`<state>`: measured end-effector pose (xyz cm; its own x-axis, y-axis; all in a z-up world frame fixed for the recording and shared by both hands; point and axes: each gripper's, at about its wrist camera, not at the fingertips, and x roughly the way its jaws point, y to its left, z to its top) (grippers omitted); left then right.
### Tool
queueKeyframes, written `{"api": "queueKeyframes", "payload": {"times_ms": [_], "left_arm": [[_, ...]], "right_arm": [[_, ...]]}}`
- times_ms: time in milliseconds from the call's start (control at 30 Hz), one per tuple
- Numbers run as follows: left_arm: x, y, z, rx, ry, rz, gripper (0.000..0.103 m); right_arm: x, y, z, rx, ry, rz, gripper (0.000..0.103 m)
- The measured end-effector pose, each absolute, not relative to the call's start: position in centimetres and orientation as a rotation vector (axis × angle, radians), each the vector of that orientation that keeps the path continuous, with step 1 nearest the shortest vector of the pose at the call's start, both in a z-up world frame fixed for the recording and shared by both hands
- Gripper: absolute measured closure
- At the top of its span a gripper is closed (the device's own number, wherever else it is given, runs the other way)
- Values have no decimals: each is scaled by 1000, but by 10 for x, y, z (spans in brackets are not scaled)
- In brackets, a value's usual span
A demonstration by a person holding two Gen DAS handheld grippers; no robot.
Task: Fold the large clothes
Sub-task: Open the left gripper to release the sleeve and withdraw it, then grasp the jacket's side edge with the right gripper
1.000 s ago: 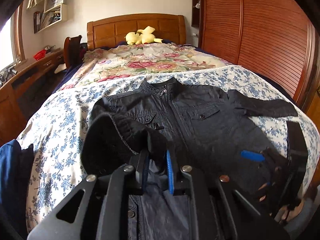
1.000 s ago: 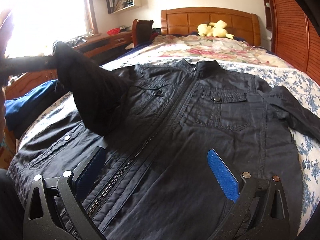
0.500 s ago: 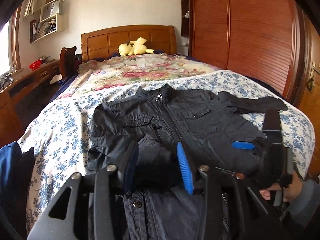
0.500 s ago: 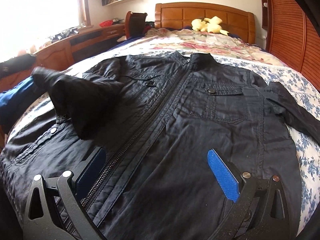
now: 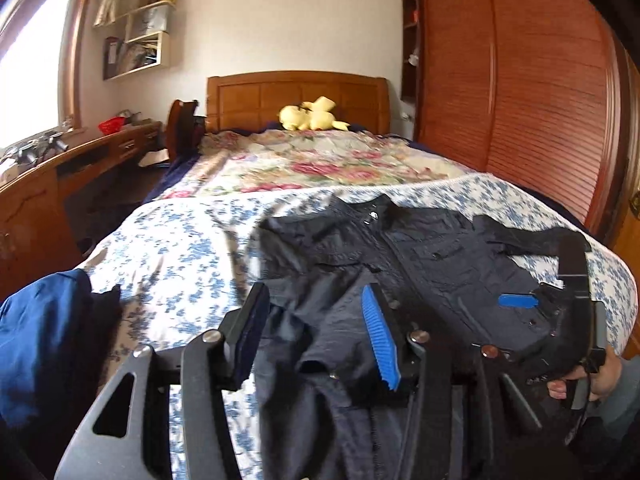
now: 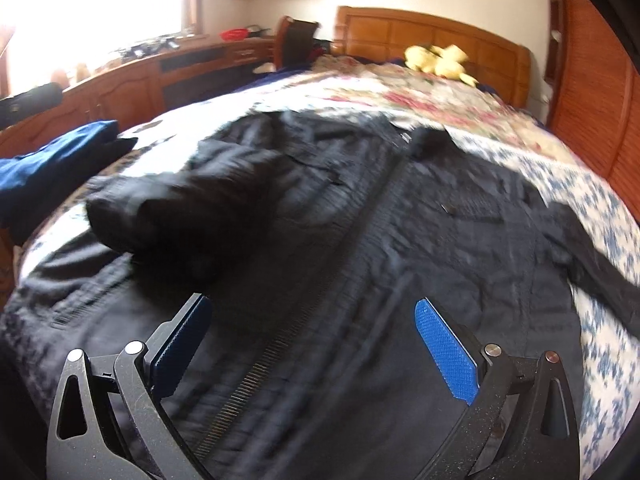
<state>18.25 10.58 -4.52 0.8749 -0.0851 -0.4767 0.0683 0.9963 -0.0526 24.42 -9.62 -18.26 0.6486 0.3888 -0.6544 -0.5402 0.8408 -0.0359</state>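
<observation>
L gripper (image 5: 316,332) opening over jacket (image 5: 400,264), pads apart, sleeve cloth lying between but not pinched. R gripper (image 6: 316,344) standing wide open w/ nothing held, hovering above jacket front near zip. Jacket lying spread face-up across foot end of bed (image 5: 180,248), one sleeve (image 6: 180,208) folded in over chest.

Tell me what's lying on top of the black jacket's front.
One sleeve lies folded across the black jacket, on its window-side chest. It covers that chest panel, so what is beneath cannot be seen.
</observation>
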Motion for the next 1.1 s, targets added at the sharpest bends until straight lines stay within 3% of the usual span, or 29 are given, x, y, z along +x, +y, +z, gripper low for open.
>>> {"api": "queueKeyframes", "payload": {"times_ms": [333, 633, 767, 867, 933, 1033, 1100], "left_arm": [[169, 154, -50, -92, 483, -2, 54], [160, 166, -52, -101, 476, 24, 54], [160, 168, -54, -104, 477, 30, 54], [160, 166, -54, -100, 470, 35, 53], [160, 164, -55, -100, 470, 31, 53], [161, 161, -56, -99, 472, 24, 53], [162, 158, -57, -98, 475, 19, 53]], "right_arm": [[224, -7, -139, -371, 611, 695, 0], [233, 56, -160, -430, 707, 827, 0], [242, 69, -181, -514, 772, 816, 6], [246, 65, -191, -543, 798, 813, 23], [247, 59, -196, -557, 802, 799, 51], [248, 46, -196, -559, 791, 772, 83], [249, 34, -190, -526, 772, 758, 91]]}}
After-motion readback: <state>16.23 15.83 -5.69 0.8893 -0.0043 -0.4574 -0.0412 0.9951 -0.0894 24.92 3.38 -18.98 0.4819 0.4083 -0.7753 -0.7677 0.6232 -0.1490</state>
